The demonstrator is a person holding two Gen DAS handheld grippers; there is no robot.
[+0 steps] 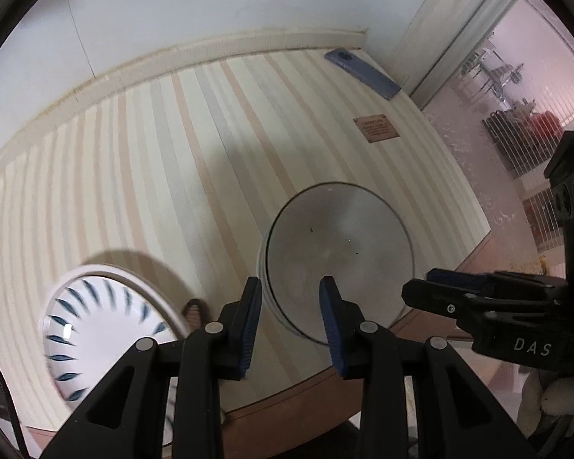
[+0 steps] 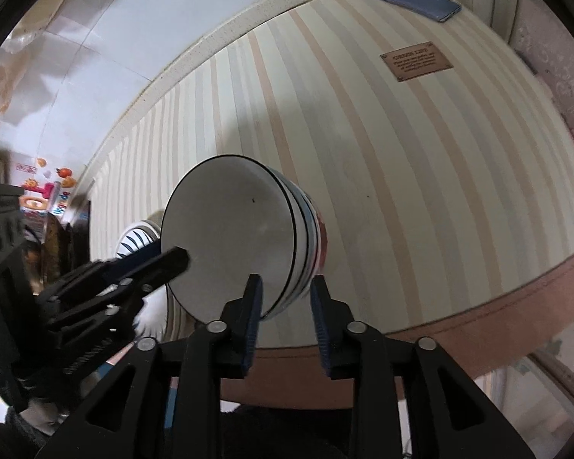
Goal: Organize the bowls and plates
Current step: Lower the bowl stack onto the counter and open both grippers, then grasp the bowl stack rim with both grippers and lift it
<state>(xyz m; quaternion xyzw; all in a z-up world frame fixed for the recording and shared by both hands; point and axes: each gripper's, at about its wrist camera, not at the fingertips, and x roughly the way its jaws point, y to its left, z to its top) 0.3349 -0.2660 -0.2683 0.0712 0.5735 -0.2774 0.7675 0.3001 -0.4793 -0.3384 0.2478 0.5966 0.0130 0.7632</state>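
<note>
Striped tabletop [image 1: 153, 176]: bowl stack [image 2: 241, 237] near its front edge, patterned plate [image 1: 95, 329] to its left. My left tool [image 1: 291, 317] and right tool [image 2: 287, 306] both gape, empty, around the stack's near rim.

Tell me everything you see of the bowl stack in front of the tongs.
The stack of white glazed ceramic bowls looks like two or three nested, with thin dark rims and blue and red bands outside. The top bowl's inside is bare but for tiny dark specks. It stands upright on the striped tablecloth near the table's front edge. Whether either tongs touch it is unclear.
</note>
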